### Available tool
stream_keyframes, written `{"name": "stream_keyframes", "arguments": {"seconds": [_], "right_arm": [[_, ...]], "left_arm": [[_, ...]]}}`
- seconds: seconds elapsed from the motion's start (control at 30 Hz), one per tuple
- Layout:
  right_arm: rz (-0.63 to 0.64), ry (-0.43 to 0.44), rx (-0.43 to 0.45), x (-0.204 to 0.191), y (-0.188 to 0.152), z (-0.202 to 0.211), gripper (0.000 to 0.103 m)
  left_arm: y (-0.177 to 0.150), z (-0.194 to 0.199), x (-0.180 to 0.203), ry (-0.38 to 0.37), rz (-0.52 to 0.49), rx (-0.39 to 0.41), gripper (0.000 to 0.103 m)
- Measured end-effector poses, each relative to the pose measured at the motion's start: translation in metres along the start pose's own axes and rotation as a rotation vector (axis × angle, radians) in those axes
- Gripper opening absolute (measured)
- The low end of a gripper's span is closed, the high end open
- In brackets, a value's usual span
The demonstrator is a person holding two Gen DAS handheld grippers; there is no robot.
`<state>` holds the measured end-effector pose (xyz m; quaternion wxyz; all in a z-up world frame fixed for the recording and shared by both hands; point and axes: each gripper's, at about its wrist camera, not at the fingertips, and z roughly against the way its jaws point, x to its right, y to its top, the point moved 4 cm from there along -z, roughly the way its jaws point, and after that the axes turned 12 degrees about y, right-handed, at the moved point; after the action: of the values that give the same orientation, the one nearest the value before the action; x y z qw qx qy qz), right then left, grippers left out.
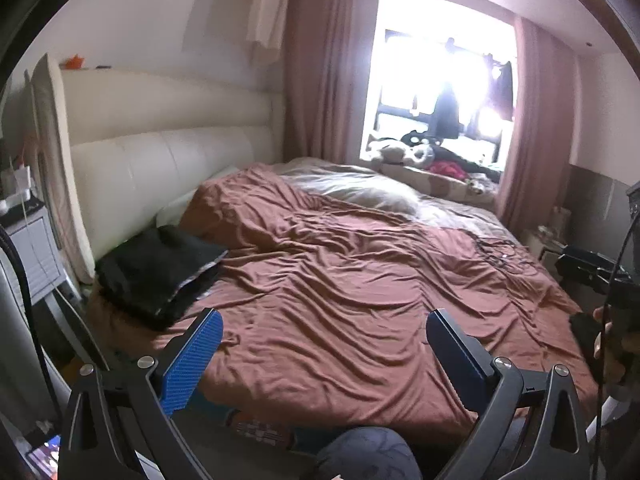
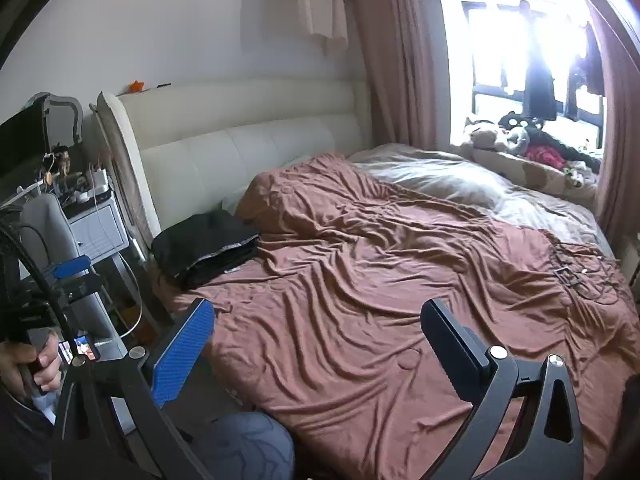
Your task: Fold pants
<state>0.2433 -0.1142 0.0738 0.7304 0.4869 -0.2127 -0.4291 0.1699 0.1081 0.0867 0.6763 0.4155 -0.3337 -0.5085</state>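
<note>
The dark pants (image 1: 160,268) sit folded near the headboard (image 1: 160,152) on the bed's (image 1: 340,300) left edge, up and left of both my claws, left claw (image 1: 324,332) nearer, right claw (image 2: 318,324) too spread wide and empty.

Both grippers: blk frames w/ silver screws, blue textured fingers (image 1: 192,360), blk cables.

My left gripper (image 1: 324,322) is spread wide, blue-padded fingers (image 1: 192,356) far apart and holding nothing. My right gripper (image 2: 318,312) is spread just as wide, also bare. In the right wrist view my left hand (image 2: 30,364) wraps the other gripper's handle, off to the left.
</note>
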Motion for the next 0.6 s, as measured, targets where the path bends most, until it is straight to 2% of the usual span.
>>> {"name": "stream_keyframes", "arguments": {"seconds": [0.2, 0.6], "right_arm": [[0.002, -0.026, 0.025, -0.005, -0.018, 0.029, 0.103], [-0.009, -0.045, 0.085, -0.02, -0.068, 0.084, 0.103]], "left_arm": [[-0.008, 0.029, 0.022, -0.041, -0.015, 0.037, 0.103], [-0.035, 0.078, 0.046, -0.071, -0.011, 0.087, 0.103]]}}
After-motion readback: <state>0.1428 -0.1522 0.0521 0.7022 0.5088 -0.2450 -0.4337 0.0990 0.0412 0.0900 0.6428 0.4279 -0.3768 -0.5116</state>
